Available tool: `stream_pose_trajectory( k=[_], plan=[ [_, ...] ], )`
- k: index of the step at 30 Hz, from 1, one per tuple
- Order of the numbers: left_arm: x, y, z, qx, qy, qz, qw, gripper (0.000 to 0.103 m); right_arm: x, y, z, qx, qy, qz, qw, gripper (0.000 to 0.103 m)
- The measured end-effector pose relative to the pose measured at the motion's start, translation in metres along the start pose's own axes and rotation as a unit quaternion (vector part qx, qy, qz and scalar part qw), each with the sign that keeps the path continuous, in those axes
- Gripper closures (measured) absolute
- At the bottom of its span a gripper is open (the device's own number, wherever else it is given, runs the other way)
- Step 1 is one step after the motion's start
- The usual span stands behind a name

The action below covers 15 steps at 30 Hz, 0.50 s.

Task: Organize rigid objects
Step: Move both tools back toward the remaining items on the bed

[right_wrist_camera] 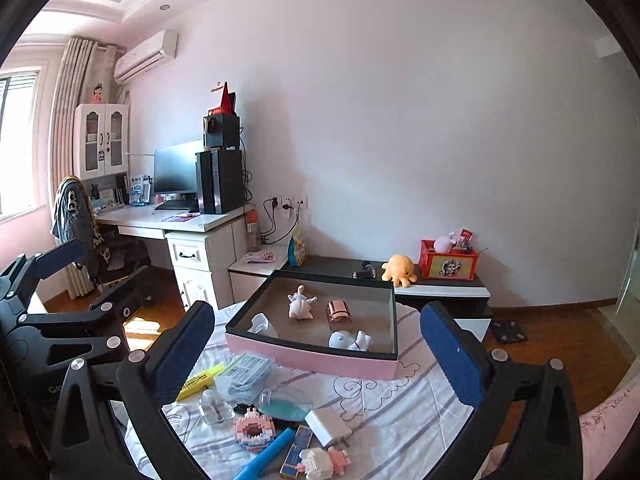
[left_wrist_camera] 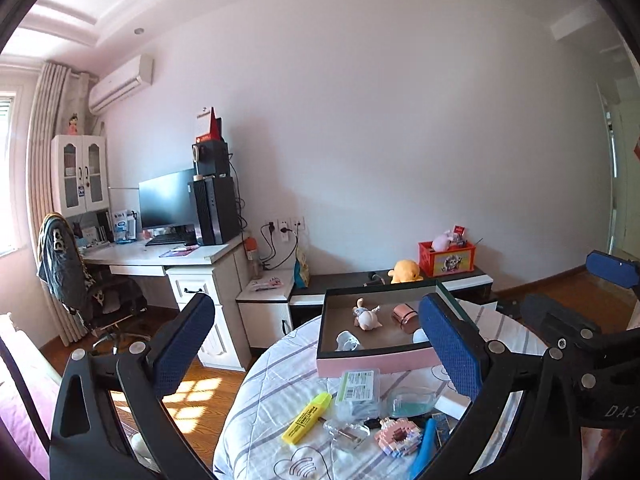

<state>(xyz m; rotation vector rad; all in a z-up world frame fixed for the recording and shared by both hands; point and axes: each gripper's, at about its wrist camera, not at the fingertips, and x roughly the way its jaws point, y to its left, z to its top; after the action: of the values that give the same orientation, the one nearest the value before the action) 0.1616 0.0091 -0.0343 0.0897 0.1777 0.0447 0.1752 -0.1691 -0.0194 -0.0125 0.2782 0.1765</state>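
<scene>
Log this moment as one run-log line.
left gripper: open, empty | right gripper: open, empty | pink box: holds four small items | yellow highlighter: loose on table

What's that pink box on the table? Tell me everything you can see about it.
The pink box is a shallow, open, lidless rectangular tray, likely cardboard, with pink outer walls, a dark rim and a brownish floor. It sits flat on the striped cloth of the round table, behind the loose clutter. Inside lie a small doll figure, a rose-gold cylinder, a white animal figurine and another white piece.

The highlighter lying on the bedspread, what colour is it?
Bright yellow, with dark print along its side. The highlighter shows best in the left wrist view.
</scene>
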Motion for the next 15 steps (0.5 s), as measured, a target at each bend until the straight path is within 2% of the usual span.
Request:
stream_pose_trajectory(
  k=[4,8,15],
  plan=[
    [-0.042,-0.001,-0.012,-0.003,-0.018,0.012,0.9998,0.0,-0.05,0.007,-0.009,0.003,-0.029,-0.017,0.999,0.0],
    [-0.066,0.001,-0.019,-0.01,-0.017,0.009,0.9998,0.0,-0.087,0.009,-0.019,0.006,-0.047,-0.029,0.998,0.0],
    [-0.081,0.0,-0.026,-0.021,-0.009,-0.007,0.9997,0.0,-0.107,0.014,-0.029,0.006,-0.054,-0.033,0.998,0.0]
  ],
)
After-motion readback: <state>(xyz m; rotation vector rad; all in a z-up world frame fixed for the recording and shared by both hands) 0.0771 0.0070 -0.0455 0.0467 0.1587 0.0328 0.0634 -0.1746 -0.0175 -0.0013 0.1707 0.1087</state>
